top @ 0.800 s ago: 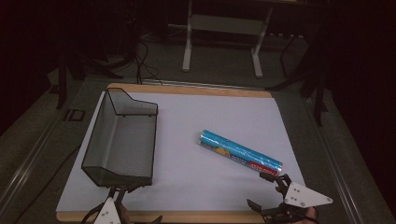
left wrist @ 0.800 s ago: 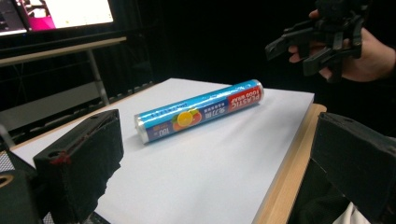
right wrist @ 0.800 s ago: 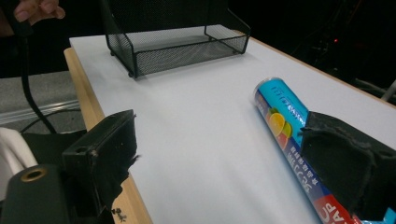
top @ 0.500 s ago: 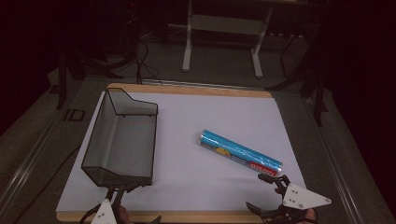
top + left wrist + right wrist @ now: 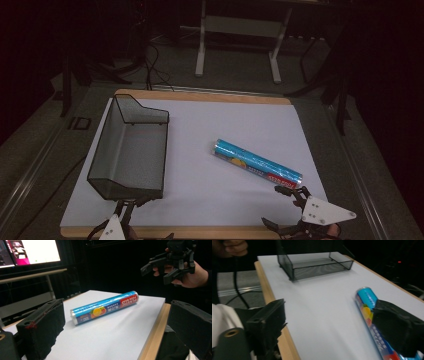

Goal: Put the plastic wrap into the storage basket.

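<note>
Bring the wide-spread right gripper slowly over the near end of the blue roll, lying flat right of the wire basket, then squeeze gently around its middle.

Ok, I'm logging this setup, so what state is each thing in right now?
Plastic wrap roll: lying on its side on the white board, not gripped.
Mesh tray: upright, empty.
Left gripper: open, holding nothing.
Right gripper: open, near the roll's red end.
</note>
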Tool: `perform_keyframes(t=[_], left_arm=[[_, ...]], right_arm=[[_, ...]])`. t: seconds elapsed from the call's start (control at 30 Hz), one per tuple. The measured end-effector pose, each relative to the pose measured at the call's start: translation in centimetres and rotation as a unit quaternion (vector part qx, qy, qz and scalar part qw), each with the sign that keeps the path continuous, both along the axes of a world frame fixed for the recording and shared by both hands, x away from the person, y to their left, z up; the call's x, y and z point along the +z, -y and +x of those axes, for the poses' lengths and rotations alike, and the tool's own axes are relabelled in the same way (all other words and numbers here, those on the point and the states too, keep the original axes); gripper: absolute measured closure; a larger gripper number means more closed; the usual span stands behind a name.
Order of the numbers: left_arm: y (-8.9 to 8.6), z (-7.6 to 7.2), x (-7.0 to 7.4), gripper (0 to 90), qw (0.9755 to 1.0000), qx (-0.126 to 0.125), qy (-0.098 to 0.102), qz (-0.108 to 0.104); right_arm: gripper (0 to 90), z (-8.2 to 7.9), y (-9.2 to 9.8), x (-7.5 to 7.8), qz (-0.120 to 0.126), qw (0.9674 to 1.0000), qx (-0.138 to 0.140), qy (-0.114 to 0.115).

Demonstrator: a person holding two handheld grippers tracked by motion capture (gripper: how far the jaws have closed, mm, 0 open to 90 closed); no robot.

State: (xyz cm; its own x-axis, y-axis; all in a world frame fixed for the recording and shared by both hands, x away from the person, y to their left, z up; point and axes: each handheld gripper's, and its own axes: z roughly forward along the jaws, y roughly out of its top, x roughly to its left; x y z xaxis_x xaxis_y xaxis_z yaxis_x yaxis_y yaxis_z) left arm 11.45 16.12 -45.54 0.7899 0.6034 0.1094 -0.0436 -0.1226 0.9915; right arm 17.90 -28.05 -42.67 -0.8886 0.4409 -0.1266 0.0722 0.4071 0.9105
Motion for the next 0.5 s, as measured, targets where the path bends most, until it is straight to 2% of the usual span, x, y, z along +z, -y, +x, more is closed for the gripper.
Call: perform_keyframes(t=[0.03, 0.1, 0.17, 0.23, 0.27, 0.5], left_arm=[[0.0, 0.0, 0.0, 2.3, 1.0, 0.0, 0.002, -0.001], [0.0, -0.1, 0.0, 2.3, 1.0, 0.0, 0.002, 0.0], [0.0, -0.1, 0.0, 2.3, 1.0, 0.0, 0.001, 0.003], [0.1, -0.1, 0.0, 2.3, 1.0, -0.001, 0.002, 0.004], [0.1, -0.2, 0.0, 2.3, 1.0, -0.001, 0.004, 0.004], [0.0, -0.3, 0.1, 2.3, 1.0, -0.003, 0.004, 0.0]], right_arm=[[12.6, 0.1, -0.1, 0.1, 0.0, 1.0, 0.004, -0.001], [12.5, 0.3, -0.4, 0.3, -0.021, 0.9996, 0.004, 0.018], [13.0, 0.5, -0.7, 0.7, -0.031, 0.9991, 0.006, 0.028], [13.0, 0.6, -0.9, 1.0, -0.034, 0.9989, 0.012, 0.031], [13.1, 0.8, -1.3, 1.6, -0.041, 0.9978, 0.019, 0.047], [13.5, 1.9, -2.1, 2.5, -0.046, 0.9964, 0.029, 0.065]])
